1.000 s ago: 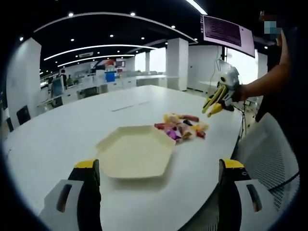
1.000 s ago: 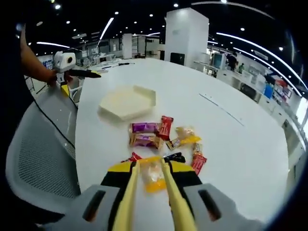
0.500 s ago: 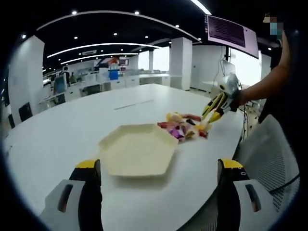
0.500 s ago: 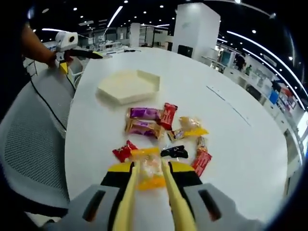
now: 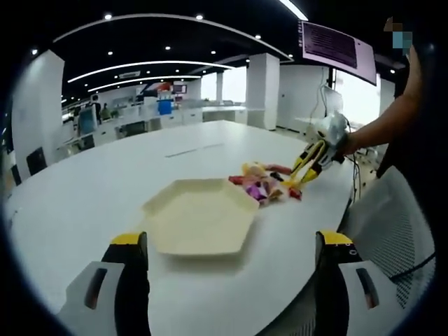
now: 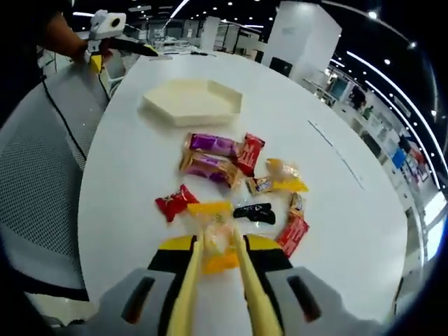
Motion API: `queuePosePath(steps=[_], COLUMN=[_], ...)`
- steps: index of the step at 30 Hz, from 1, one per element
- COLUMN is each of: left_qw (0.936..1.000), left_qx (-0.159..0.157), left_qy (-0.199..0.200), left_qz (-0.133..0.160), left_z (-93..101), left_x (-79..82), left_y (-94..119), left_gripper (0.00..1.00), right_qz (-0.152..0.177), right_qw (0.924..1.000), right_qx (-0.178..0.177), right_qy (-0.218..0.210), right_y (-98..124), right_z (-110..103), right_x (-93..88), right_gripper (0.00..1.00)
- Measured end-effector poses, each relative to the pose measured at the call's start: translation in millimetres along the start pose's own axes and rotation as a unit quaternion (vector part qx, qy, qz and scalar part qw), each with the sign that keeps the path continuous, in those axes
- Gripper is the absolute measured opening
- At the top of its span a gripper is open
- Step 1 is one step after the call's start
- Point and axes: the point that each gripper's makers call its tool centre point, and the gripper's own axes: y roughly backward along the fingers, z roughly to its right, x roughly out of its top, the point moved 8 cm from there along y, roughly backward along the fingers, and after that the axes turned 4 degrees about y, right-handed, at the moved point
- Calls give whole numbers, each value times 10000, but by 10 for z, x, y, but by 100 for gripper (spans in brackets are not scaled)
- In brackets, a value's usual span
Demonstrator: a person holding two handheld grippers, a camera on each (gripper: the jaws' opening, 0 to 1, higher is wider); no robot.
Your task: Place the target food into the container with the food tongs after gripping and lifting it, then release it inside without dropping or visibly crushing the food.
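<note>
Fingers (image 6: 187, 280) straddle yellow snack (image 6: 215, 238) | tray (image 5: 199, 215) empty | left gripper (image 5: 231, 255) apart

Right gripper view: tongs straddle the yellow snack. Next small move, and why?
Probably close the tongs gently on the yellow-wrapped snack. It lies between the tong tips on the table, apparently not yet lifted, and the hexagonal tray sits beyond the other wrapped snacks.

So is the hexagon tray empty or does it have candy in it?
Empty. The hexagon tray shows a bare inside; the wrapped candies lie beside it on the table.
</note>
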Motion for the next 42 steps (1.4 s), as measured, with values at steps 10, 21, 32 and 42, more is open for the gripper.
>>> queuePosePath(steps=[10,21,32,42], left_qw=[9998,9998,9998,9999], left_qx=[13,34,-11,-45], left_qy=[59,56,-81,-99], left_qz=[171,168,193,50], left_z=[-17,-19,-22,-3], left_x=[29,29,28,-1], left_y=[20,21,28,12], left_gripper=[97,98,100,100], right_qz=[57,359,438,559], right_qw=[9949,9849,9820,9824], right_qx=[-150,-265,-346,-334], right_qy=[-996,-1671,-1807,-1749], right_y=[146,370,467,454], right_z=[126,236,279,294], right_x=[13,113,223,452], right_gripper=[19,19,19,19])
